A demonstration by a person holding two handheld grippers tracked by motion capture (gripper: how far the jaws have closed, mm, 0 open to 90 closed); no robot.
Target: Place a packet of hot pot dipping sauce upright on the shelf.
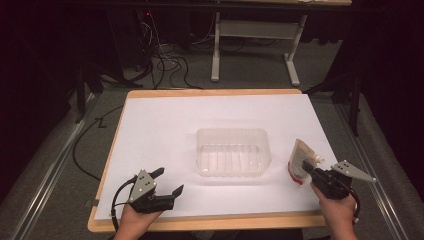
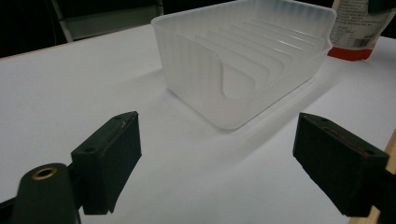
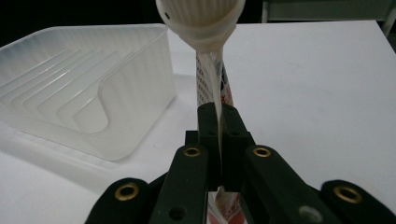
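We held the right gripper (image 1: 306, 168) at the right side of the white table (image 1: 160, 130), with its two black jaws pinched flat on the thin body of a spouted pouch (image 1: 300, 161). In the right gripper view the pouch (image 3: 212, 88) rose upright from between the pads, and its white ribbed cap (image 3: 201, 16) stood at the top of the frame, nearest the camera. The pouch carried printed text and a red lower edge, and it stood just beside the right end of a clear plastic tray (image 1: 233, 151), apart from the tray wall. The tray sat near the middle of the table, ribbed floor visible. We kept the left gripper (image 1: 169, 182) near the front left edge, its jaws spread wide with nothing between them. In the left gripper view the pads (image 2: 109, 158) framed bare table surface, with the tray (image 2: 243, 60) beyond them.
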